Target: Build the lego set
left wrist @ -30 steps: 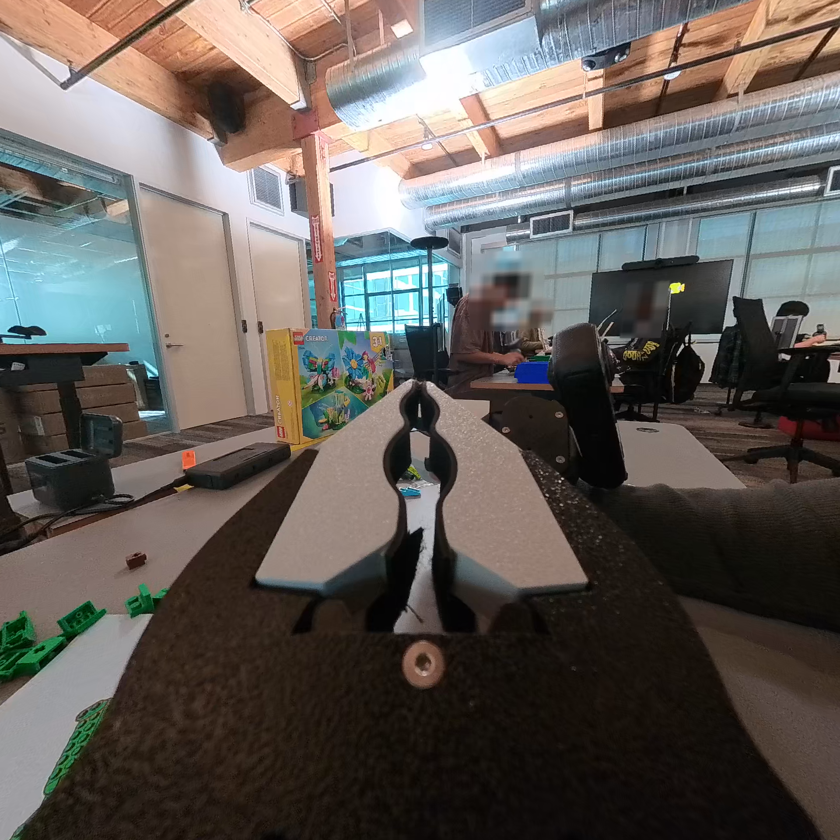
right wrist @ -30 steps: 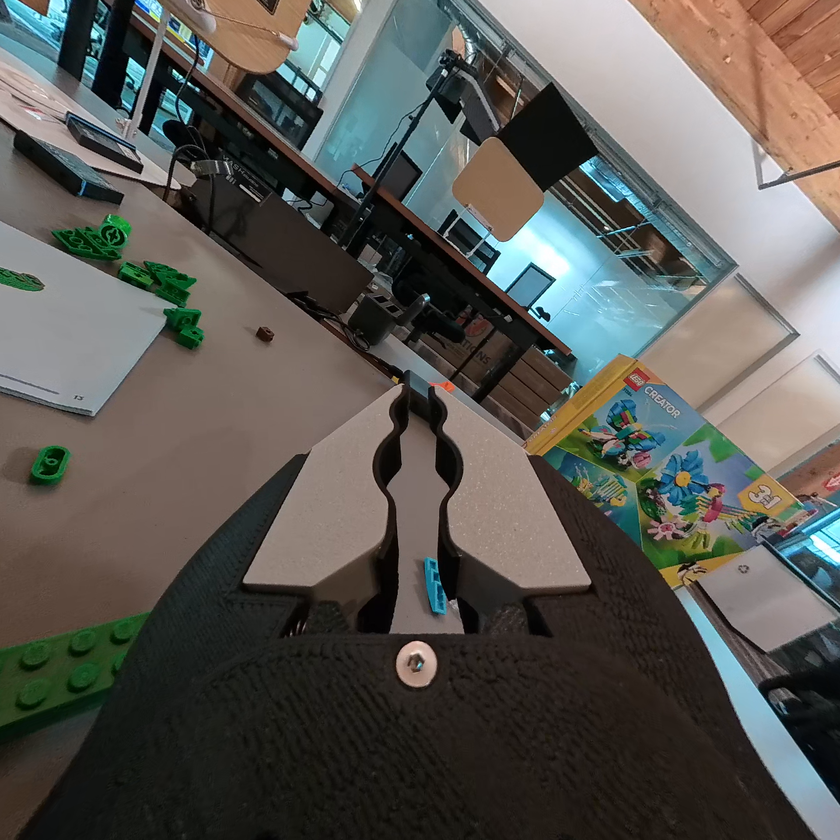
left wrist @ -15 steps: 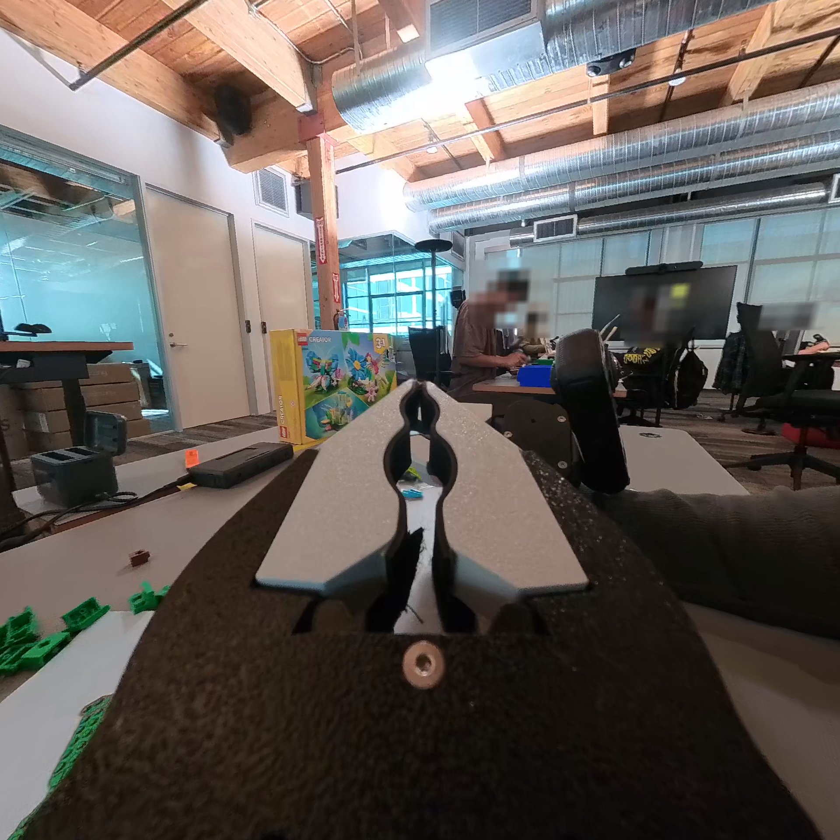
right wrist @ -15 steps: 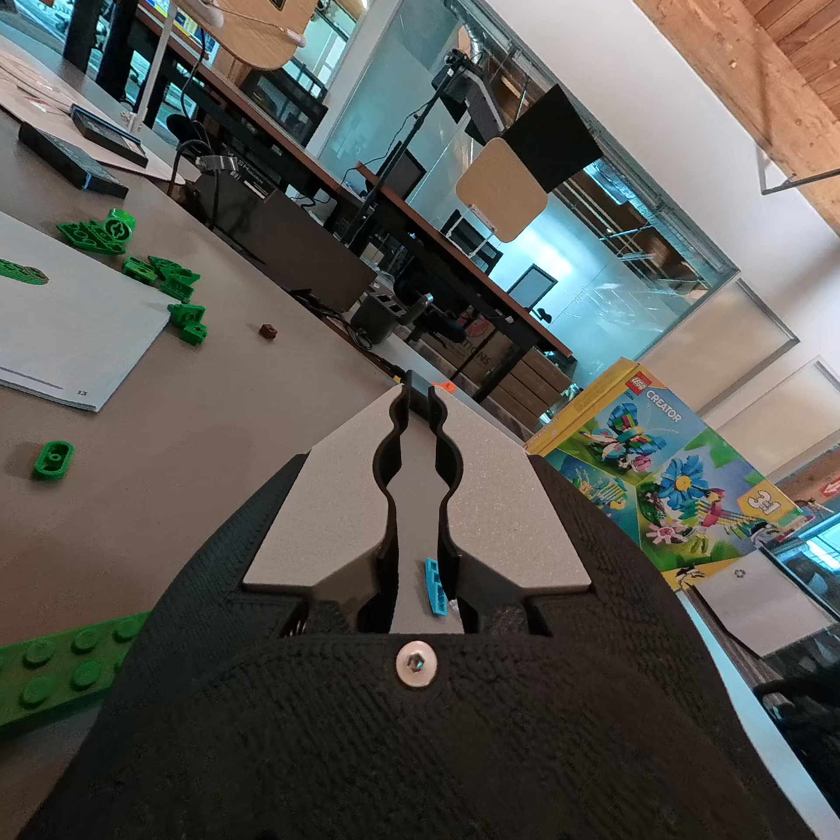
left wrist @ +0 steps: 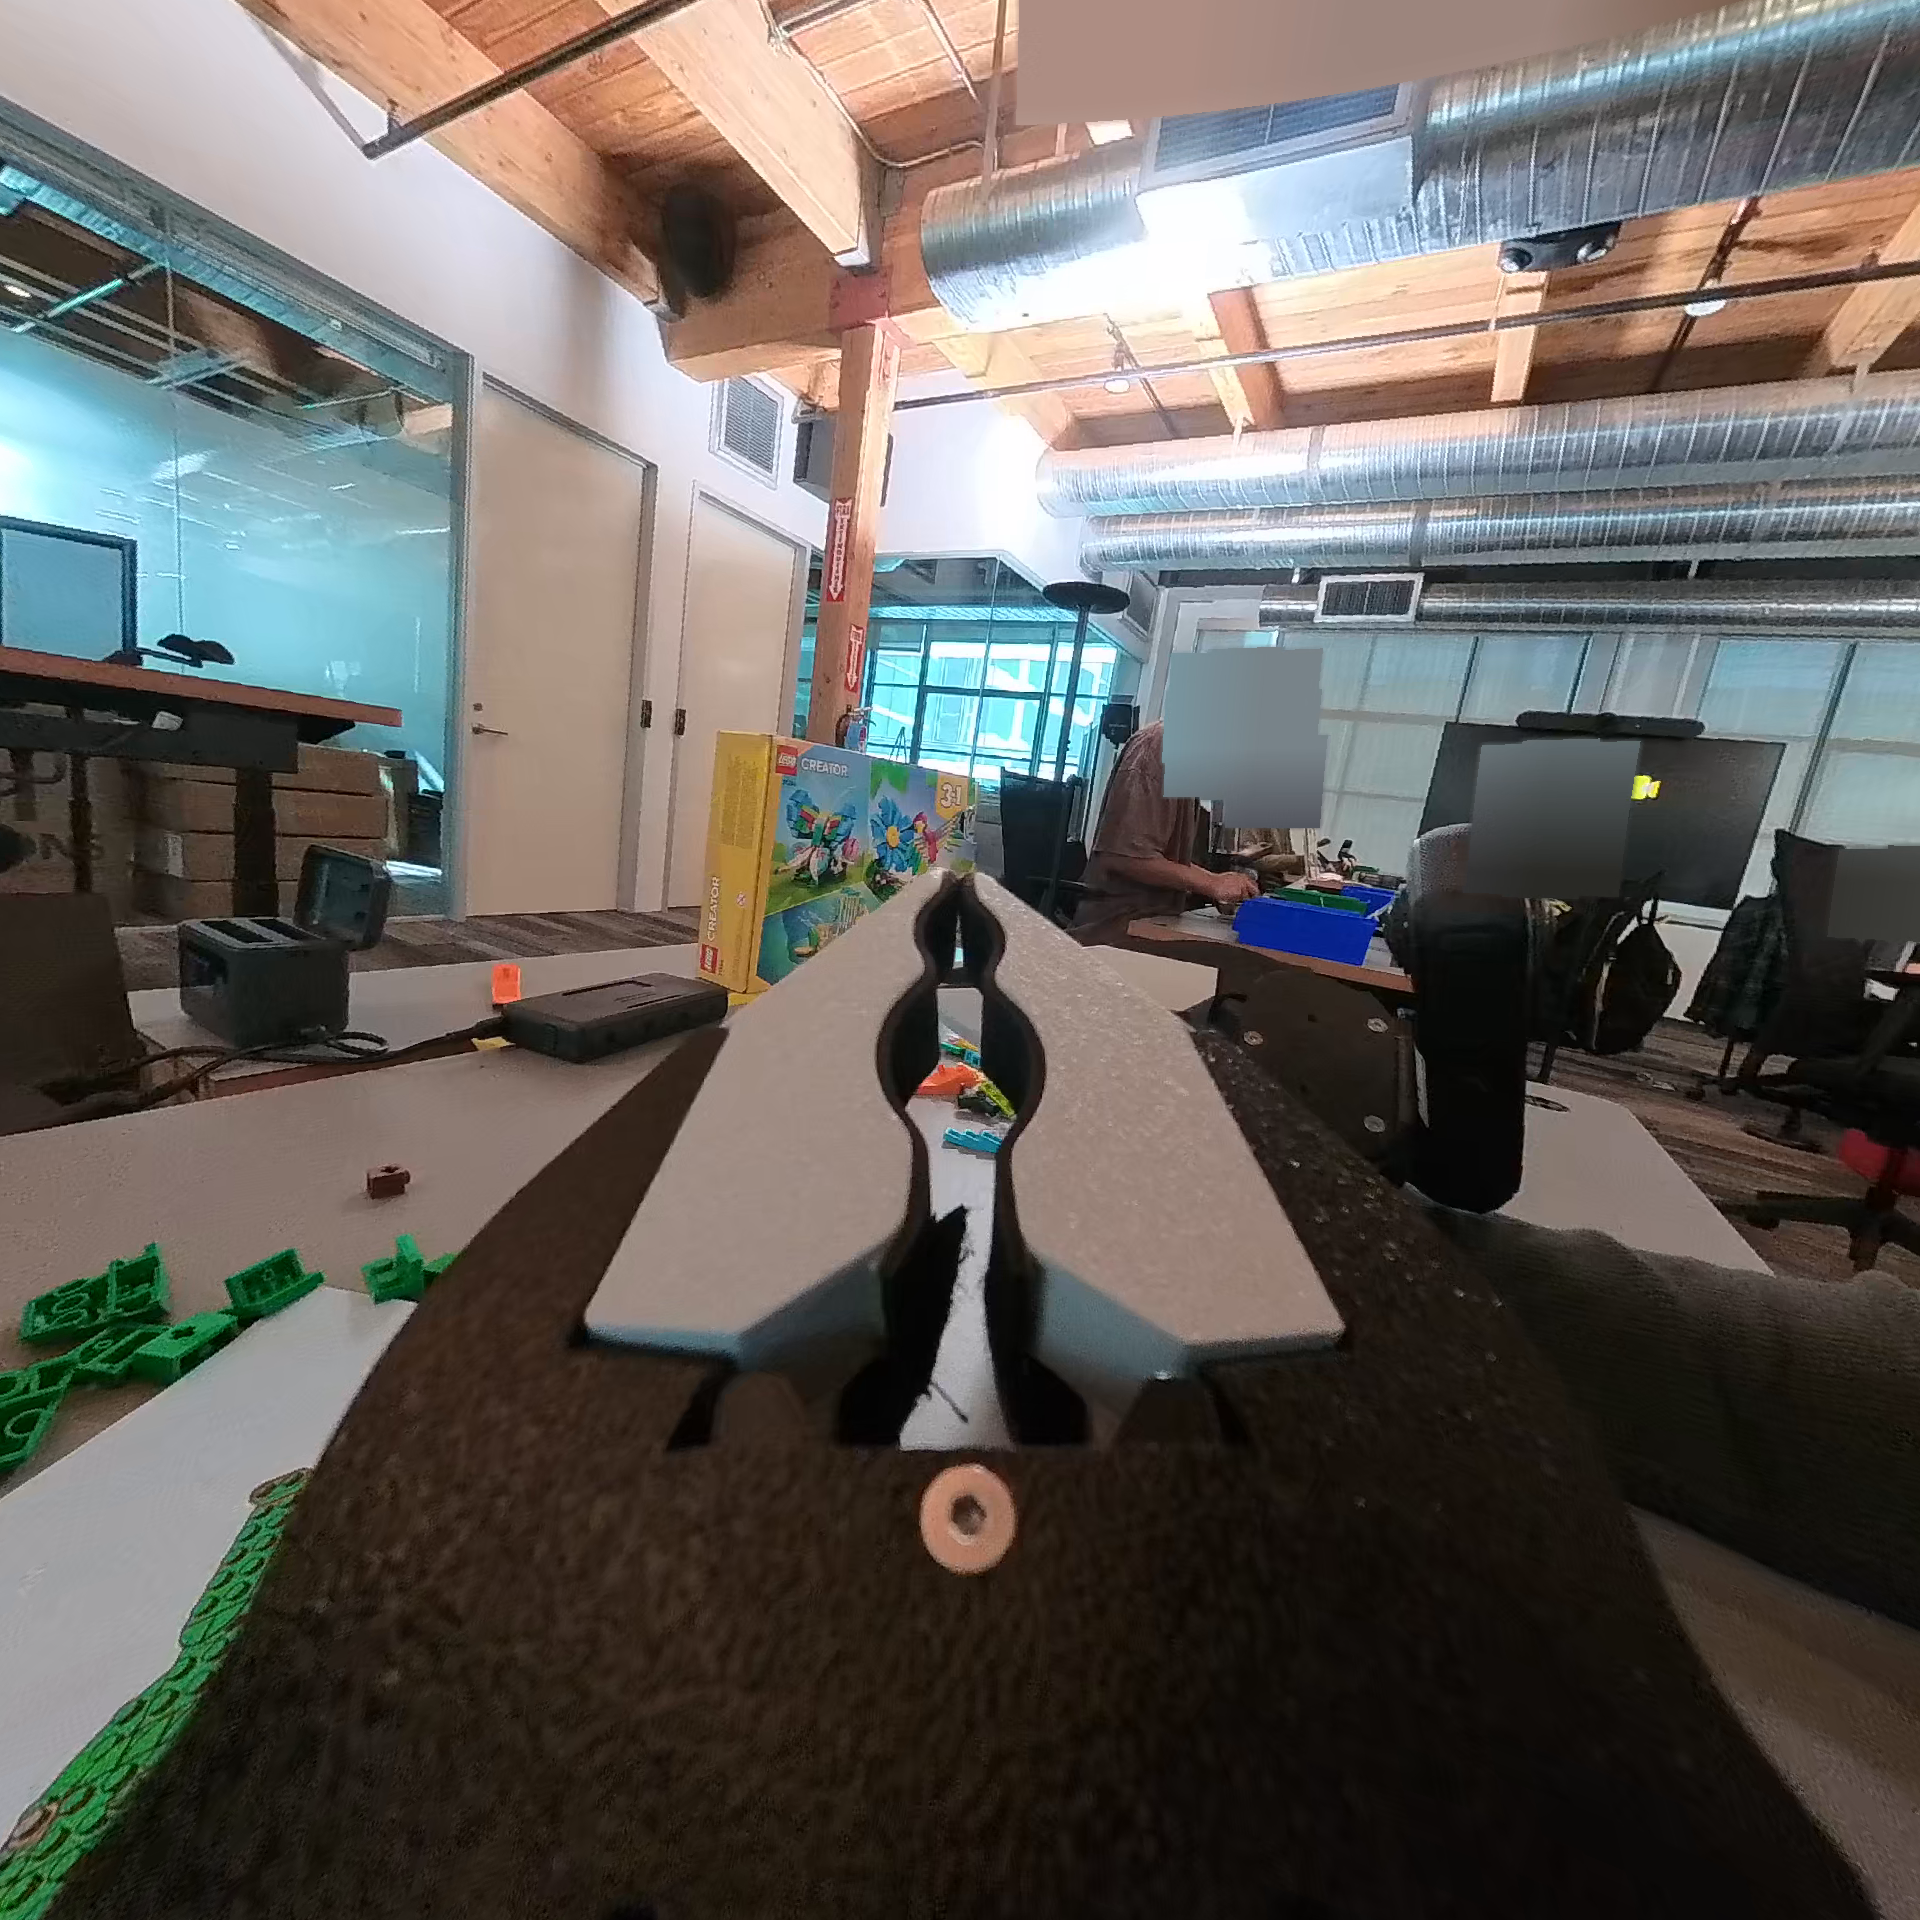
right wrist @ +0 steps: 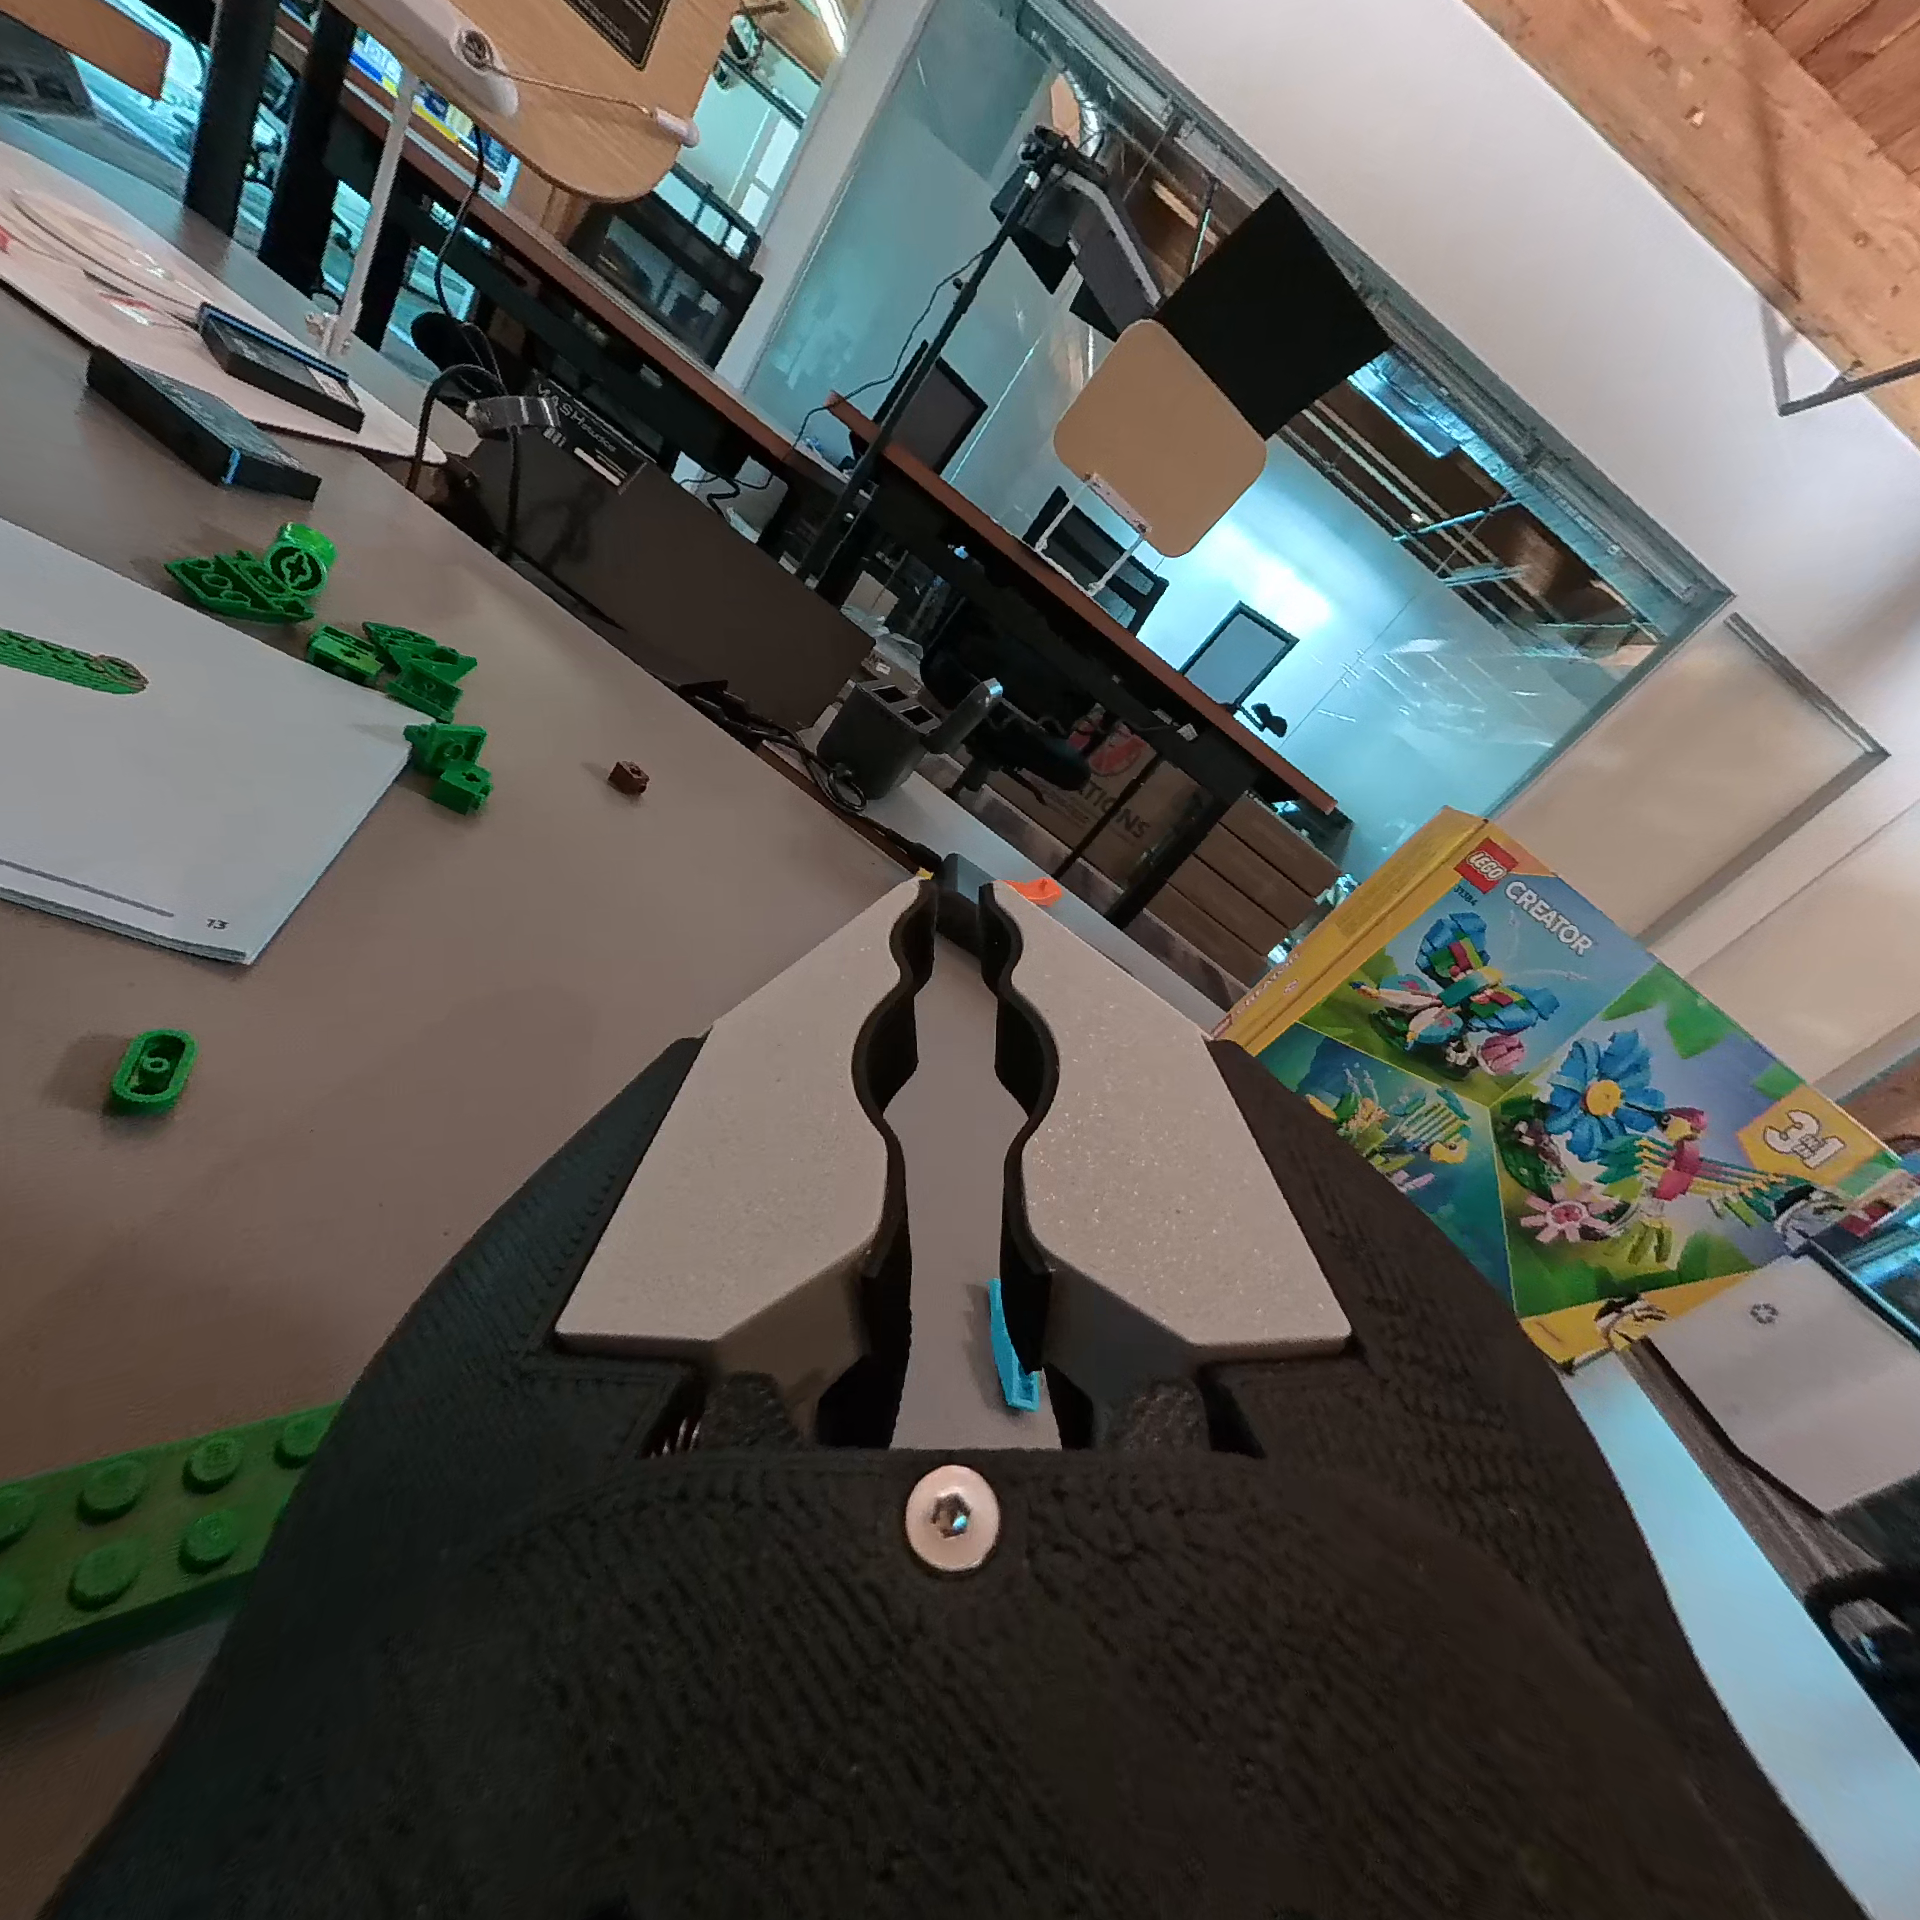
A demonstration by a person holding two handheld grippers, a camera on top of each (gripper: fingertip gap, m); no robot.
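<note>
Fingers first: my left gripper (left wrist: 961, 906) has its grey fingers (left wrist: 831, 1122) pinched together at the tips, nothing between them, hovering above the grey table (left wrist: 208, 1143). Right gripper (right wrist: 956, 902) is near-closed too, tips w/ a thin gap. A small light-blue plate piece (right wrist: 1010, 1347) sits deep in the slot near the pivot; can't tell if it's clamped or just resting against the right finger.

Task bits are spread out: loose bright-green small lego pieces (left wrist: 135, 1320) left of me beside the white instruction booklet (right wrist: 187, 800), a long green studded plate (right wrist: 125, 1527) at the right gripper's lower left, one green oval piece (right wrist: 154, 1070) alone on the table, a tiny brown stud piece (left wrist: 388, 1179) further out, and orange/blue bits (left wrist: 966, 1091) ahead. Yellow-edged lego box (right wrist: 1558, 1081) stands upright at back.

Risk, imo: if the blue piece is loose, any tilt or opening of the right fingers drops it. Also both grippers point up, away from the parts, so reaching down blind could scatter the green pile.
</note>
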